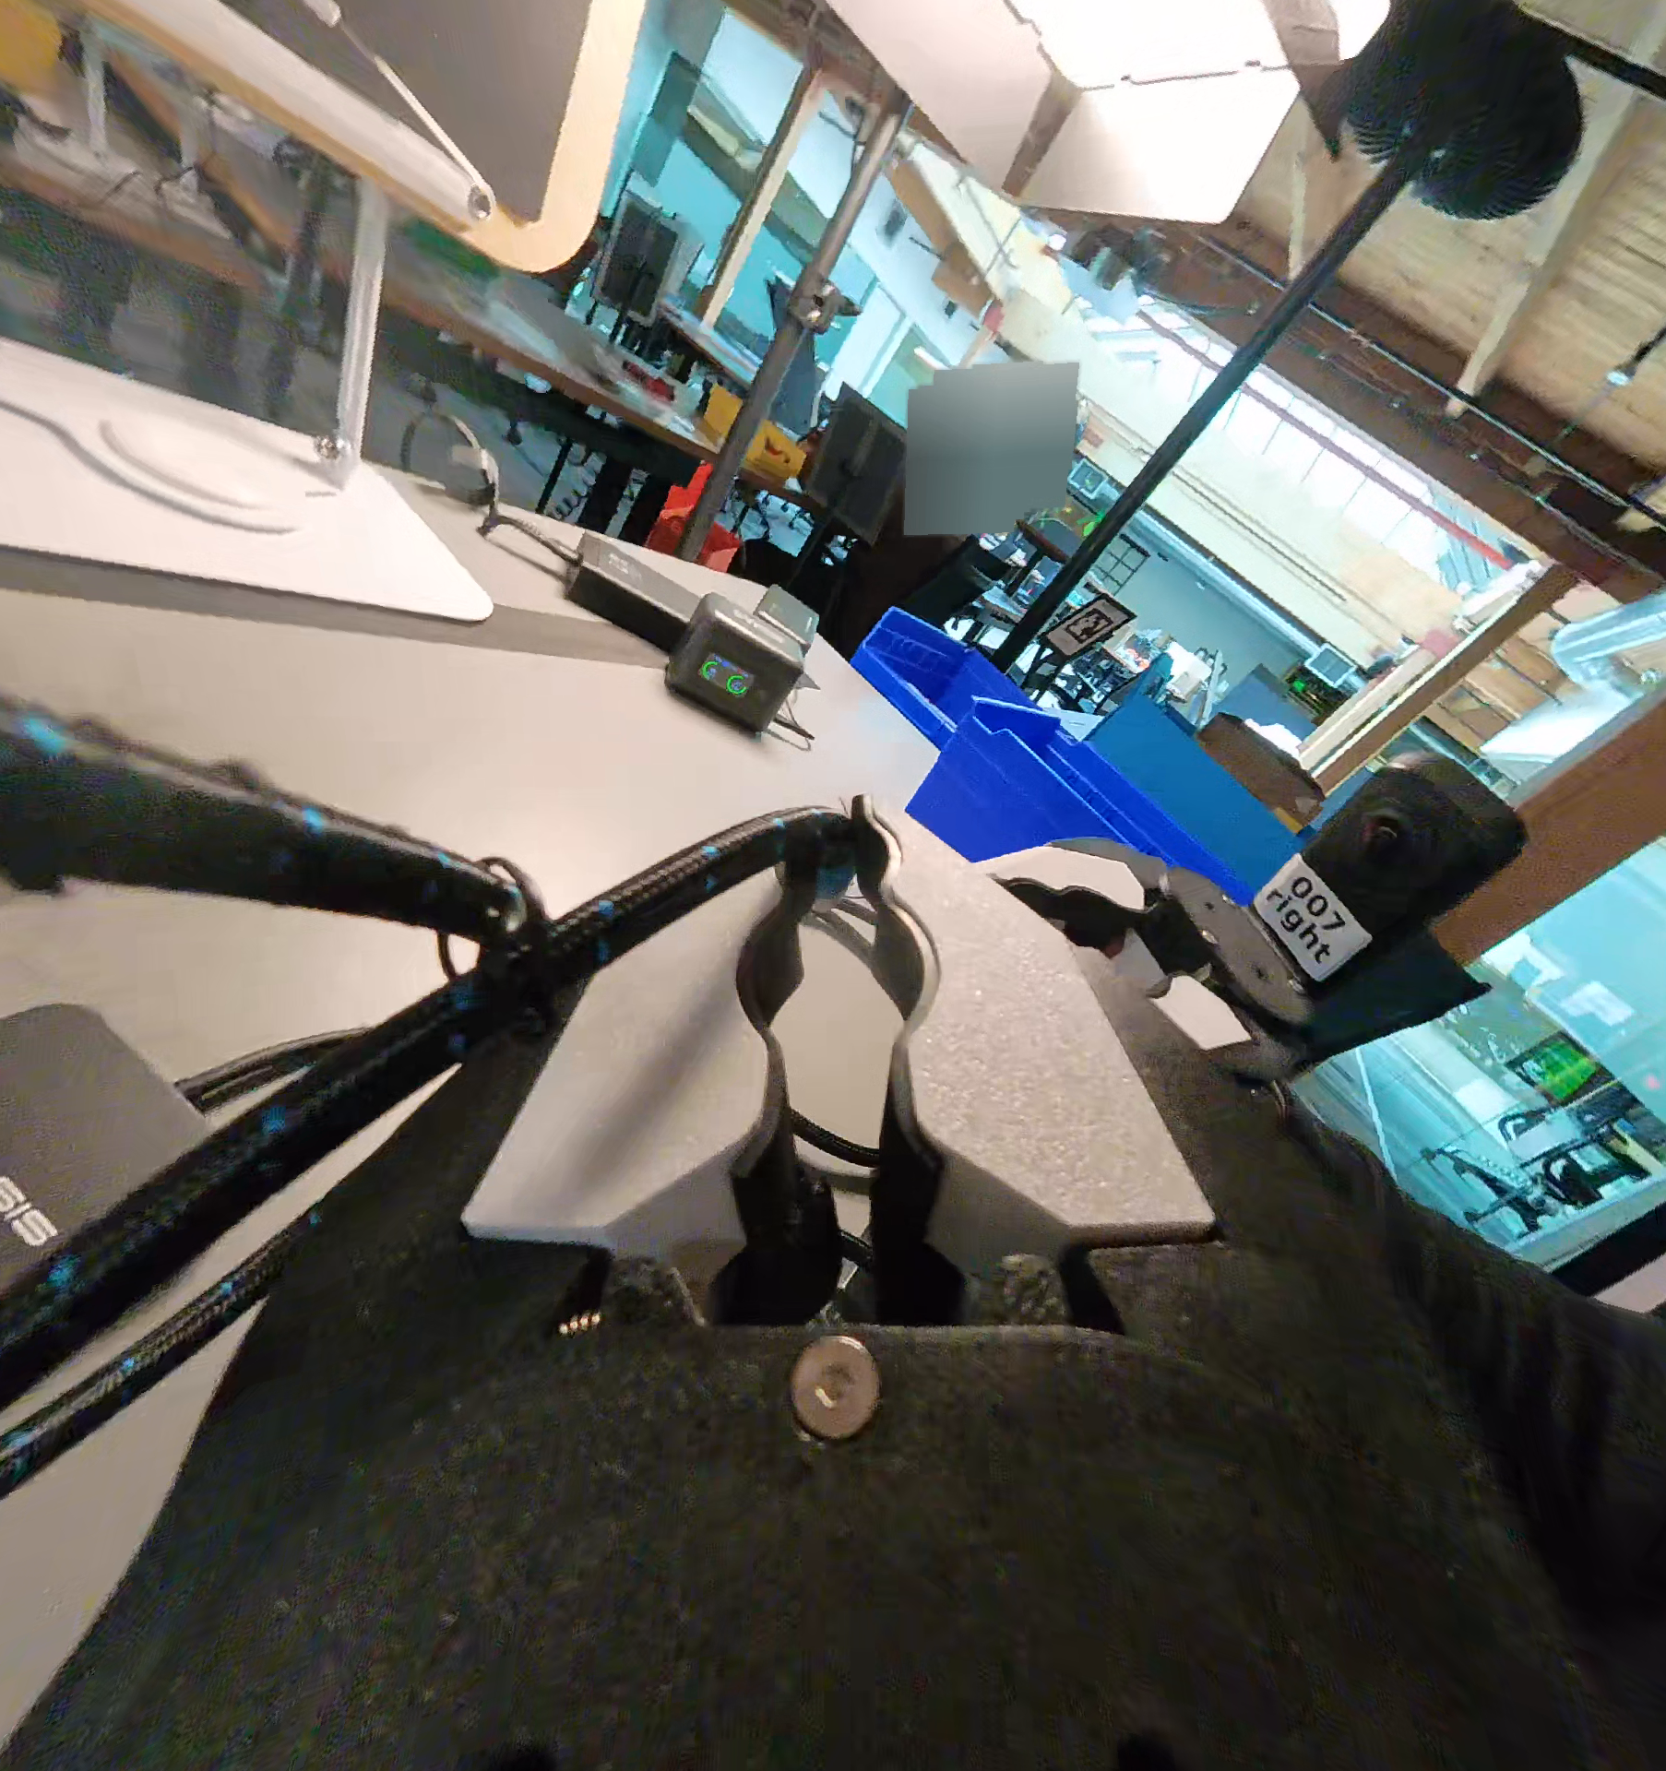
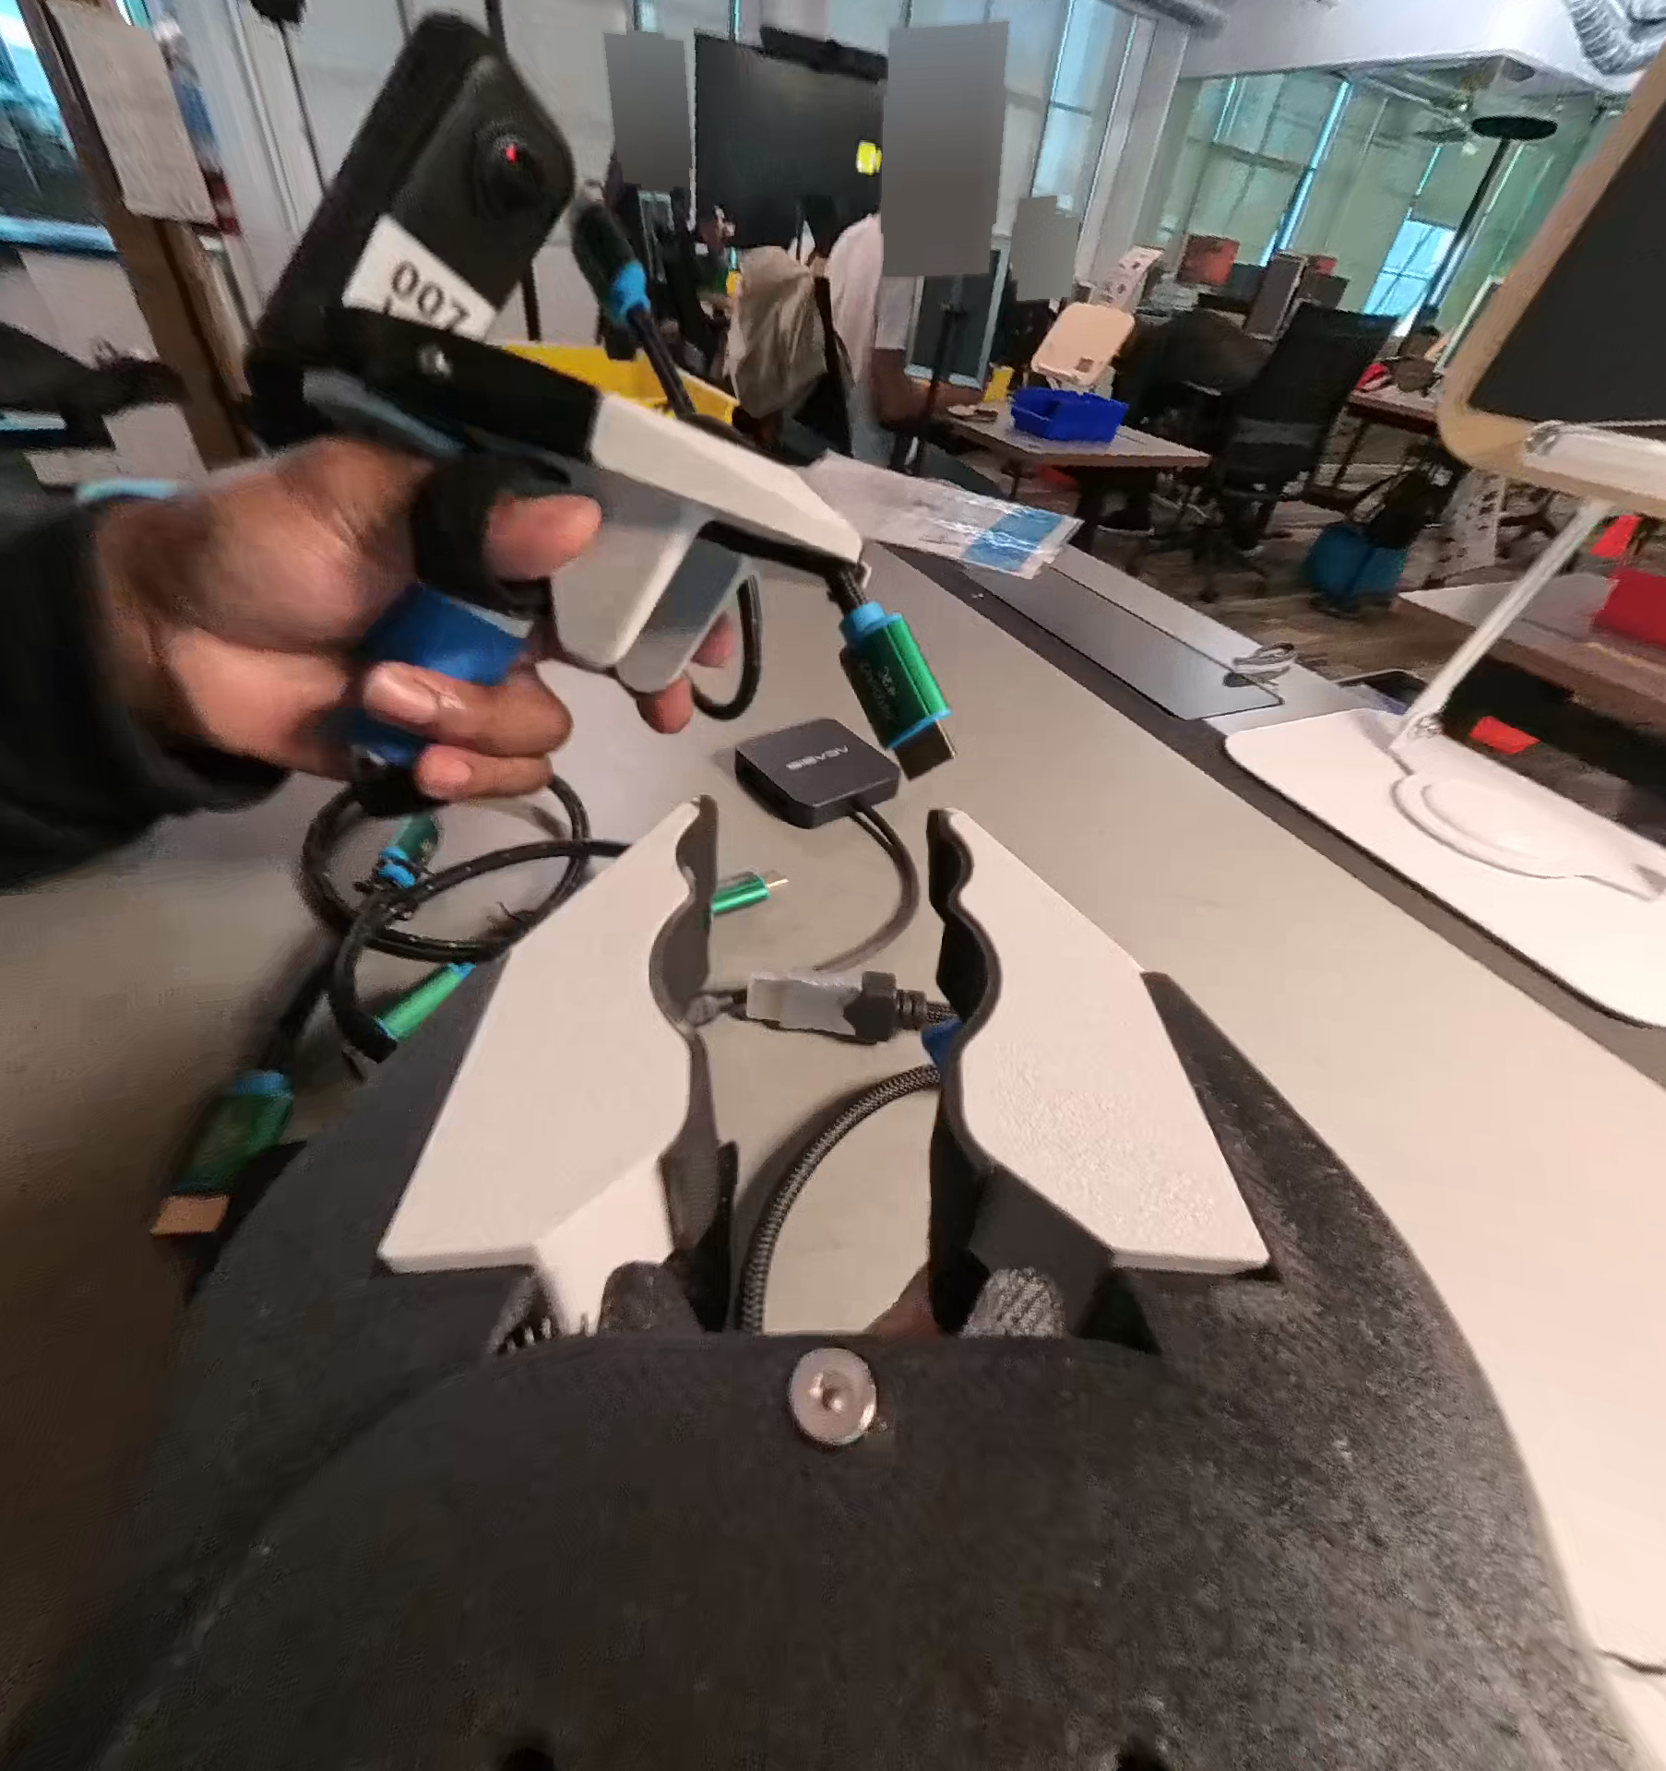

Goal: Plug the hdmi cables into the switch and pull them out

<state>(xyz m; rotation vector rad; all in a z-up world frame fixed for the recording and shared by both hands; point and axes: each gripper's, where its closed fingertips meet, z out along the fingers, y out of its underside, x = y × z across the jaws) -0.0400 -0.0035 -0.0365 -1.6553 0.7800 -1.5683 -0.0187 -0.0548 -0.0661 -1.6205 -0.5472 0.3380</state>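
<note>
My left gripper (image 1: 846,843) is shut on a black braided HDMI cable (image 1: 637,910) just behind its plug. In the right wrist view a hand holds that gripper (image 2: 848,561) above the table, and the green plug (image 2: 896,685) hangs from its tips, tilted down over the dark grey switch (image 2: 815,767). The switch also shows at the lower left of the left wrist view (image 1: 34,1131). My right gripper (image 2: 821,822) is open and empty, low over the table near the switch's own lead with a capped plug (image 2: 810,1001). It also shows in the left wrist view (image 1: 1030,867).
More coiled HDMI cables with green plugs (image 2: 427,997) lie left of the switch. A monitor on a white stand base (image 2: 1481,862) stands to the right. A small box with green lights (image 1: 733,661) and blue bins (image 1: 1050,767) sit at the table's far edge. Left tips to right tips: about 7 centimetres.
</note>
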